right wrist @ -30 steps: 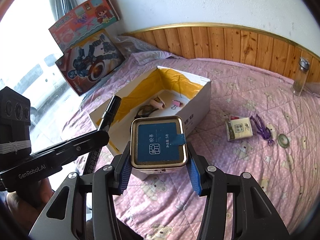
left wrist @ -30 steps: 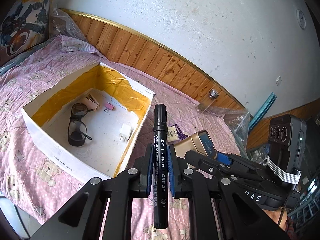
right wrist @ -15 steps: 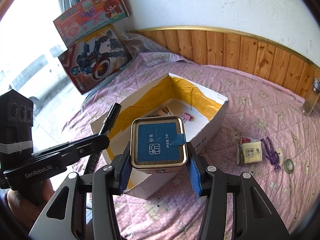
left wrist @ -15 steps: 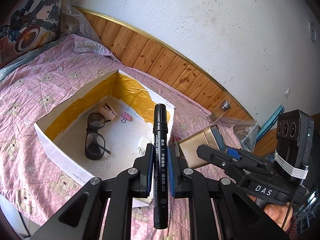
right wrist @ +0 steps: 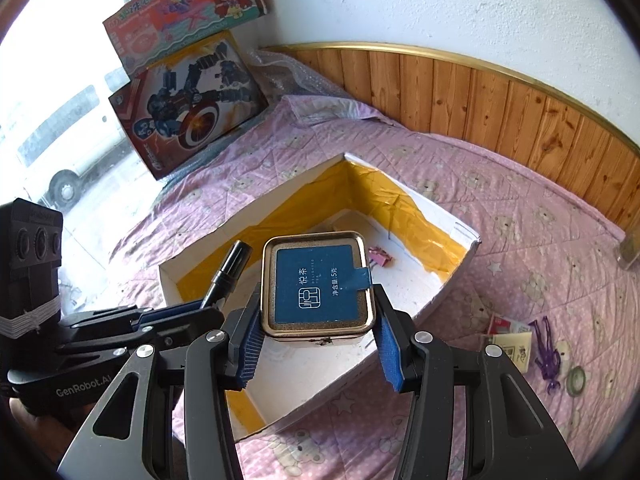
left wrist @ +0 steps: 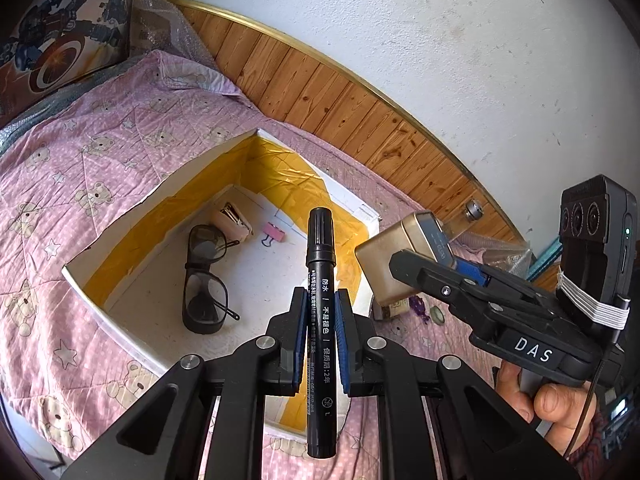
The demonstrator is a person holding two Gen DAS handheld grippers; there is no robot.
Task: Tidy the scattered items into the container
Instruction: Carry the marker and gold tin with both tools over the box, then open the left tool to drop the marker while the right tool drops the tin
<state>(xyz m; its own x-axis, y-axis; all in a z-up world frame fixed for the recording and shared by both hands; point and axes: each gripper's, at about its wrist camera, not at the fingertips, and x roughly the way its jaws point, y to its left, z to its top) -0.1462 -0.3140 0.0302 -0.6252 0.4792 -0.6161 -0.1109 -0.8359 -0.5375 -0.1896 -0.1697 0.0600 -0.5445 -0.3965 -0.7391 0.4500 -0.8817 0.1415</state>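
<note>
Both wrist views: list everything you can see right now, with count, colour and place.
box: 1, white with yellow tape, on bedspread
glasses: 1, dark, in box
clip: 1, pink, in box
pouch: 1, beige, in box
marker: 1, black, in left tool
tin: 1, gold with blue label, in right tool
packet: 1, cream, on bedspread right of box
figure: 1, purple, beside packet
ring: 1, pale, beside figure
jar: 1, clear, by panelling
toy boxes: 2, colourful, by wall
left tool: 1, black
right tool: 1, black
hand: 1, on right tool's handle
</note>
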